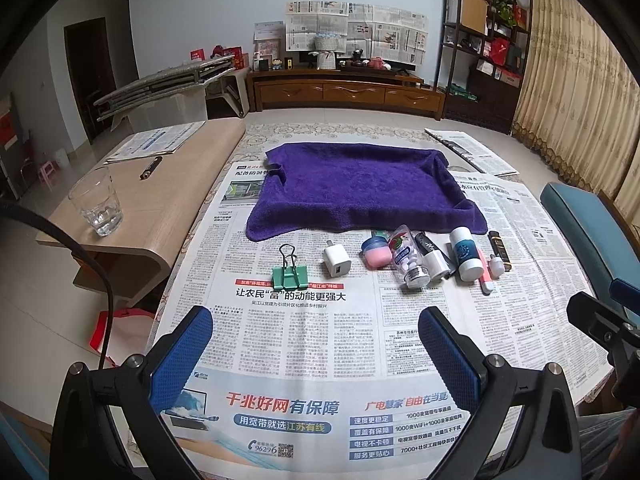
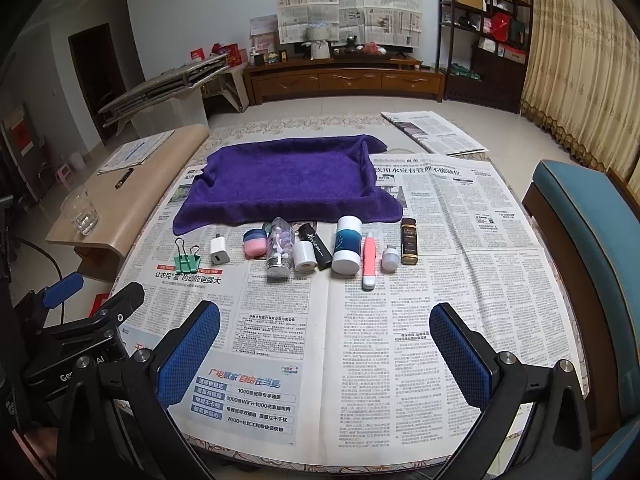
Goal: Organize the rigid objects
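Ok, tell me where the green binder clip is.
In both views the green binder clip lies on the newspaper at the row's left end, beside the white charger.

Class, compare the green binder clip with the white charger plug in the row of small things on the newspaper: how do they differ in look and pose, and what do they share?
The green binder clip has two black wire handles sticking up; the white charger plug is a plain block with a port in its near face. The clip sits at the row's left end; the plug is next along, apart from it. Both rest on the newspaper in front of the purple towel, untouched by either gripper.
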`<state>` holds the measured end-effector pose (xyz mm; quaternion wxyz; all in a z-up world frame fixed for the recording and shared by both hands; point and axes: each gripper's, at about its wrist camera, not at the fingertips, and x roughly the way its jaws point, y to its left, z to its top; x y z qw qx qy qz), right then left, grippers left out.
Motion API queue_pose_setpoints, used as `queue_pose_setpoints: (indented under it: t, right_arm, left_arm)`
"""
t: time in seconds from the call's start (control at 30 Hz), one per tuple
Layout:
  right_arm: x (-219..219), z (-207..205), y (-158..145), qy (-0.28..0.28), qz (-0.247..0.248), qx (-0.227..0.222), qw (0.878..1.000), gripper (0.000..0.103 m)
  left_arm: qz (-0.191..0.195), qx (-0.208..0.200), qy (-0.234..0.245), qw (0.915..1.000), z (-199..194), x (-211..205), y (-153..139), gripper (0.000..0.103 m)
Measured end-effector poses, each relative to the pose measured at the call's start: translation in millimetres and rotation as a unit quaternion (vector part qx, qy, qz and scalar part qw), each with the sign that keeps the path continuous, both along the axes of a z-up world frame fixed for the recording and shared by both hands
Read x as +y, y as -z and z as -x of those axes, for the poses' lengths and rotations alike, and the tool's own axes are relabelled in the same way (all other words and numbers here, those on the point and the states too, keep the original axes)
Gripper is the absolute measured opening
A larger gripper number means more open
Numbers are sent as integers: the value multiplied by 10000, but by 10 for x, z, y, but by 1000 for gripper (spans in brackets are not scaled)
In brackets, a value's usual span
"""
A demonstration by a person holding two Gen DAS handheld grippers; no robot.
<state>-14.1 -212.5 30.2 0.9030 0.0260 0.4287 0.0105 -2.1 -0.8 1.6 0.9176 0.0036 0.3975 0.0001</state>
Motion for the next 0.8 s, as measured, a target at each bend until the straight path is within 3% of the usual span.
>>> queue_pose_setpoints:
  t: [0.8]
  right_arm:
    - [-39, 9, -17, 2, -18, 24, 10000, 103]
  left_arm:
    - [38, -88, 3, 10000, 27, 99, -43, 103]
